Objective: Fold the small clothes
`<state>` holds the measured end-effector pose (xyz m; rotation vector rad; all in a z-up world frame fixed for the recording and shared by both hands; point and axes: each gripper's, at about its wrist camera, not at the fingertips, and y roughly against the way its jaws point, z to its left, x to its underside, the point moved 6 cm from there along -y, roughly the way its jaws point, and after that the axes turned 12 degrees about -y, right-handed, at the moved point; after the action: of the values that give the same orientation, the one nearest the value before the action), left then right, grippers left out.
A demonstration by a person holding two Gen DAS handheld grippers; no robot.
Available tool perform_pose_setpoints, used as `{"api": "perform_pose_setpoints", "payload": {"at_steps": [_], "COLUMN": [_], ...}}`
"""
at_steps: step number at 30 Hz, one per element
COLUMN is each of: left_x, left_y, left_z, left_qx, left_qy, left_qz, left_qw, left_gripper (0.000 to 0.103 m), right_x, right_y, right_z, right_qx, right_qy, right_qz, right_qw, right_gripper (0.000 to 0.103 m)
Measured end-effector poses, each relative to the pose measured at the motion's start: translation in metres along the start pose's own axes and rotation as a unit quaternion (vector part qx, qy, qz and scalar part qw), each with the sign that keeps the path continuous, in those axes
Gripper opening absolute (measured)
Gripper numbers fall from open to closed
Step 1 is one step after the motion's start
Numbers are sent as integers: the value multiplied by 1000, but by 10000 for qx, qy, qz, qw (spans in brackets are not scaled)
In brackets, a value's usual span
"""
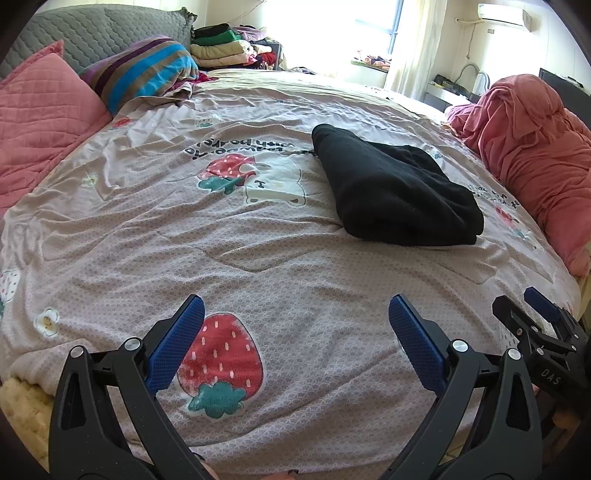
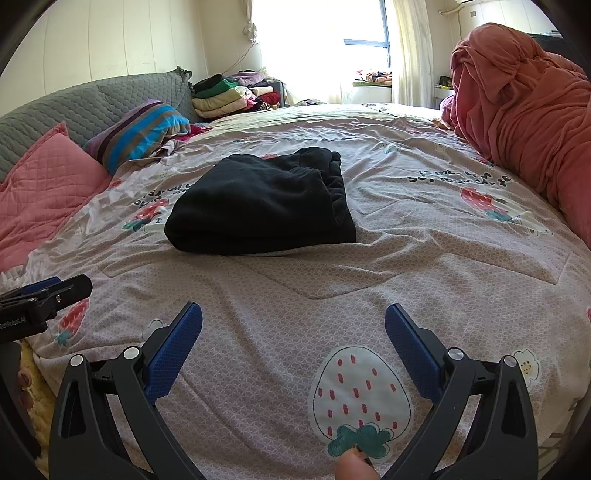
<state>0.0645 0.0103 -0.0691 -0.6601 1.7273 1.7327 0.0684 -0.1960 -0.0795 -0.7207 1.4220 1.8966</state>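
both tools, left tool point(image 1: 295, 317) and right tool point(image 2: 293, 325), are held wide open, empty, above the bedspread point(image 2: 295, 295); folded black garment point(image 2: 262, 203) is seen ahead.

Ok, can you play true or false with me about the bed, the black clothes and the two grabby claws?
1. The black garment lies folded on the strawberry-print bedspread. True.
2. The left gripper is squeezing the garment. False: it is open, holding nothing, short of the garment.
3. The right gripper is open. True.
4. The striped pillow lies on top of the garment. False: it lies apart, near the grey headboard.
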Motion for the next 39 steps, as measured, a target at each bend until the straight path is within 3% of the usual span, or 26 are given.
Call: {"api": "perform_pose_setpoints", "payload": {"at_steps": [39], "left_x": [4], "left_y": [1], "left_z": [3], "left_qx": [31], "left_qy": [6], "left_qz": [32], "left_qw": [10000], "left_gripper": [94], "right_x": [-1], "right_y": [3], "right_z": [0], "right_qx": [44], "right_qy": [-4], "right_qz": [14], "right_qw": [10000], "right_gripper": [99]}}
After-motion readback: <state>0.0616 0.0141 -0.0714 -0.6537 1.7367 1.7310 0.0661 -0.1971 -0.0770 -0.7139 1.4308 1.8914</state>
